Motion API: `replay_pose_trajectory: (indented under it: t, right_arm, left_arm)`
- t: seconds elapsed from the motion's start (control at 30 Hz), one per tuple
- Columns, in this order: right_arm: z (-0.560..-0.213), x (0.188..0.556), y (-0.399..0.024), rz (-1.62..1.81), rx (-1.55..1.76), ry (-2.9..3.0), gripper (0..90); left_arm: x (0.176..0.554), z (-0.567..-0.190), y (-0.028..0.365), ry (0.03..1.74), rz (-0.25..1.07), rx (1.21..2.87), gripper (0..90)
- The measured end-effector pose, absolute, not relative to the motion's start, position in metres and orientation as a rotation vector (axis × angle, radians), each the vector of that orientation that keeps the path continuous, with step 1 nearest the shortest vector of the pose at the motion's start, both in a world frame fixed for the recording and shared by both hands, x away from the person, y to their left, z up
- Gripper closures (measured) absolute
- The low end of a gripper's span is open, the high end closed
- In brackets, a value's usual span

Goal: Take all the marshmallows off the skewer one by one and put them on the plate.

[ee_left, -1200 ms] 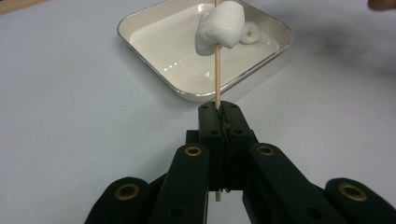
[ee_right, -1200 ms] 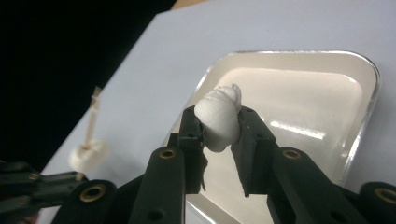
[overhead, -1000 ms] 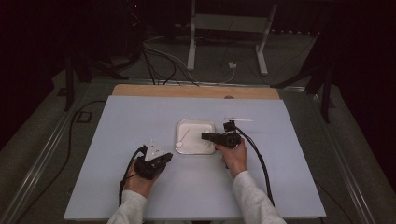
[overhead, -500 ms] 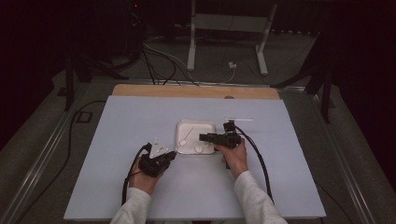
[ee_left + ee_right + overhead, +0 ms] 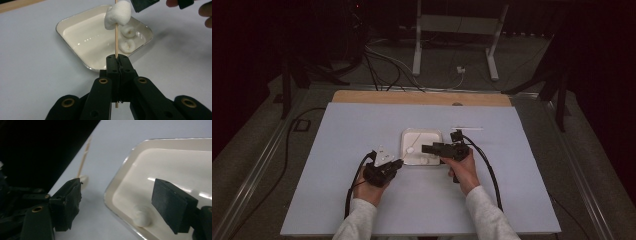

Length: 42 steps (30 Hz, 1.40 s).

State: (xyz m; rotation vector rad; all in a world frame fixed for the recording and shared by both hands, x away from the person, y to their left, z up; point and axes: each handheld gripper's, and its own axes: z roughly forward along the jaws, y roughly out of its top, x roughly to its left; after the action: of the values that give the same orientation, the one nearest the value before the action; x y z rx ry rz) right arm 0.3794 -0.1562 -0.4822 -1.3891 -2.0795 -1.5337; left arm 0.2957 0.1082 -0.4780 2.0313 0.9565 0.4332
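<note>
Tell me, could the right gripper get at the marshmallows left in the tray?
Probably yes: the right gripper hangs open right over the tray, and the marshmallows lie uncovered, nothing between them.

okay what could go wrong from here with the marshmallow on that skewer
1. The marshmallow sits partway up the thin skewer, so it may slide or tip off when moved.
2. The left gripper clamps the skewer low down; a sideways push could bend or snap it.
3. The right gripper, its fingers just opened and empty, hangs over the tray rim and could knock it.
</note>
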Motion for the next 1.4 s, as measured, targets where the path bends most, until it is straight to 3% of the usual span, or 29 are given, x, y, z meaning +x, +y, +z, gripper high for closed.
replay_pose_trajectory:
  t: [0.33, 1.4]
  right_arm:
    - [-0.475, 0.370, -0.146, -1.569, -1.317, -2.061, 27.0]
    - [-0.479, 0.365, -0.128, -1.612, -1.259, -2.005, 74.9]
  left_arm:
    - [0.300, -0.469, 0.098, 0.947, 0.441, 2.002, 90.0]
    - [0.299, -0.468, 0.081, 0.951, 0.395, 1.937, 90.0]
